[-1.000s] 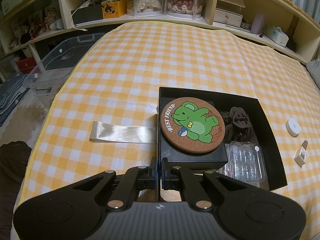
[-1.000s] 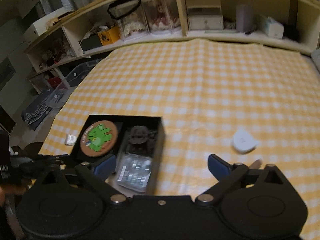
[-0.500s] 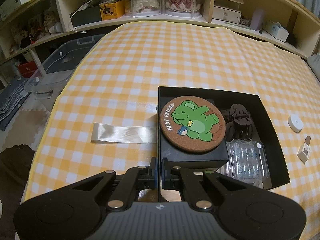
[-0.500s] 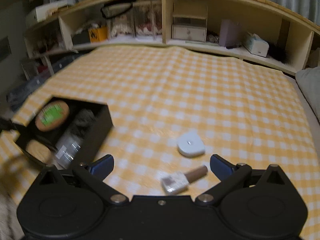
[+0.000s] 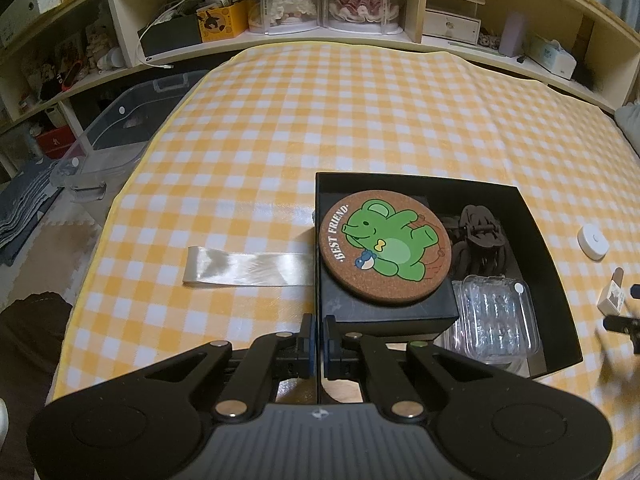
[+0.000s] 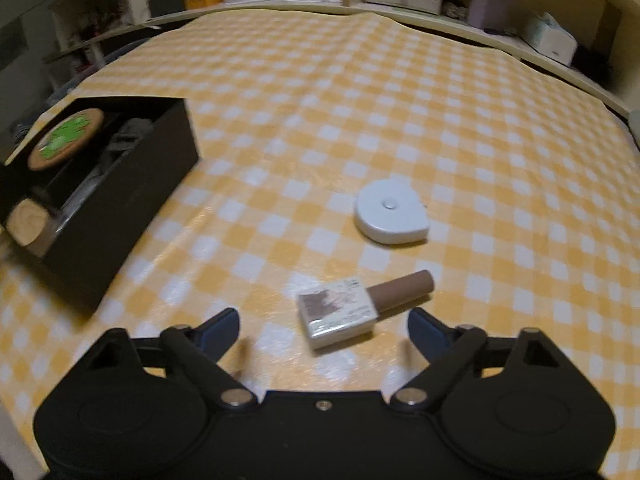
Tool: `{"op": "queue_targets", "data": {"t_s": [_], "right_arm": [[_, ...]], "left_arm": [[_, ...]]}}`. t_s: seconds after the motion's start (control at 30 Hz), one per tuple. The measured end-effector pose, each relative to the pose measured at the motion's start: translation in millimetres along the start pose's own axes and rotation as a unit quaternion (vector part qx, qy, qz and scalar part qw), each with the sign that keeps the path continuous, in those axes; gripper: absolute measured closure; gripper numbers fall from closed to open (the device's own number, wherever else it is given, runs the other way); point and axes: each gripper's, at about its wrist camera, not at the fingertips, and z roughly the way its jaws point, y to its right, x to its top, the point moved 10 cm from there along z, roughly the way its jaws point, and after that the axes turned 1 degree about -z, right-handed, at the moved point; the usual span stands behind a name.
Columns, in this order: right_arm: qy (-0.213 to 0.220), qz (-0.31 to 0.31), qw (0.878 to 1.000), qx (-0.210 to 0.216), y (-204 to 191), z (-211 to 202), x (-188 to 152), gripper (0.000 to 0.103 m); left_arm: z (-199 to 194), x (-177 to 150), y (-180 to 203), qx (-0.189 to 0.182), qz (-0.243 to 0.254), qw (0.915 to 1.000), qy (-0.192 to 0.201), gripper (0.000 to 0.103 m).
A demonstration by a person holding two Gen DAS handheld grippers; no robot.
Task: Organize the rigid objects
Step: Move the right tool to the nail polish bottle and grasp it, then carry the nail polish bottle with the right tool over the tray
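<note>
A black box (image 5: pixel 540 236) on the yellow checked table holds a cork coaster with a green bear (image 5: pixel 382 252), a dark hair claw (image 5: pixel 478 236) and a clear plastic case (image 5: pixel 494 320). My left gripper (image 5: pixel 319 342) is shut on the box's near left wall. My right gripper (image 6: pixel 324 326) is open, low over the table, with a nail polish bottle (image 6: pixel 360 308) lying between its fingers. A white round device (image 6: pixel 390 214) lies just beyond the bottle. The box also shows in the right wrist view (image 6: pixel 120 196) at the left.
A strip of shiny white ribbon (image 5: pixel 246 270) lies left of the box. Shelves with boxes and display cases (image 5: pixel 320 0) run along the table's far side. A clear storage bin (image 5: pixel 108 140) stands off the table's left edge.
My right gripper has swung right, away from the box, and dropped down until the nail polish bottle lies between its open fingers. My left gripper has kept its hold on the box wall.
</note>
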Motion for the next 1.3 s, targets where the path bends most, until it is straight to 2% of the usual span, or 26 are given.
{"op": "queue_targets", "data": {"t_s": [0.03,0.27,0.3,0.8,1.1,1.3], "right_arm": [[-0.001,0.004,1.000,0.002,2,2,1,0.023],[-0.021,0.009,1.000,0.001,2,15,0,0.044],[-0.018,0.006,1.000,-0.002,3,15,1,0.054],[-0.025,-0.007,1.000,-0.009,3,10,7,0.055],[0.077,-0.003,0.997,0.014,-23,-41,54,0.055],[0.131,-0.006,0.988,0.079,-76,-80,73,0.055]], "left_arm": [[0,0,0,0.000,0.000,1.0000,0.000,0.099],[1,1,1,0.003,0.004,1.0000,-0.003,0.099],[1,1,1,0.003,0.004,1.0000,-0.003,0.099],[1,-1,0,0.003,0.005,1.0000,-0.004,0.099],[1,-1,0,0.001,0.002,1.0000,-0.004,0.100],[1,-1,0,0.001,0.002,1.0000,-0.004,0.100]]}}
